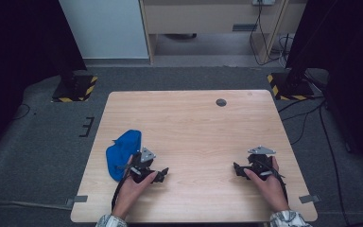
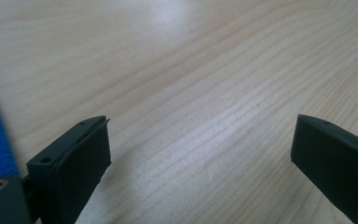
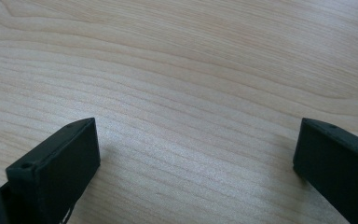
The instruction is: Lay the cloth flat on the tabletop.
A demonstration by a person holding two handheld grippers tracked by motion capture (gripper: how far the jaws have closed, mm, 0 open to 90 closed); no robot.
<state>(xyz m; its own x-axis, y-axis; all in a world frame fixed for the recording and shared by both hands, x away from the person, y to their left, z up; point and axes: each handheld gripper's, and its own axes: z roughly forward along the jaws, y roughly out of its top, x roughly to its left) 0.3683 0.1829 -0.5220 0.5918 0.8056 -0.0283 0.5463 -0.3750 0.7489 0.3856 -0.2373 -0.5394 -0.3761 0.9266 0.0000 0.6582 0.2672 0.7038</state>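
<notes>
My left gripper (image 1: 159, 174) and right gripper (image 1: 238, 169) rest low on the table (image 1: 194, 118), tips turned inward, jaws spread on nothing. One blue cloth (image 1: 122, 152) lies just beside my left hand (image 1: 134, 183).

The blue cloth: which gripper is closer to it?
Left. The left gripper rests right beside the blue cloth, at its right edge. The right gripper sits far across the table.
</notes>
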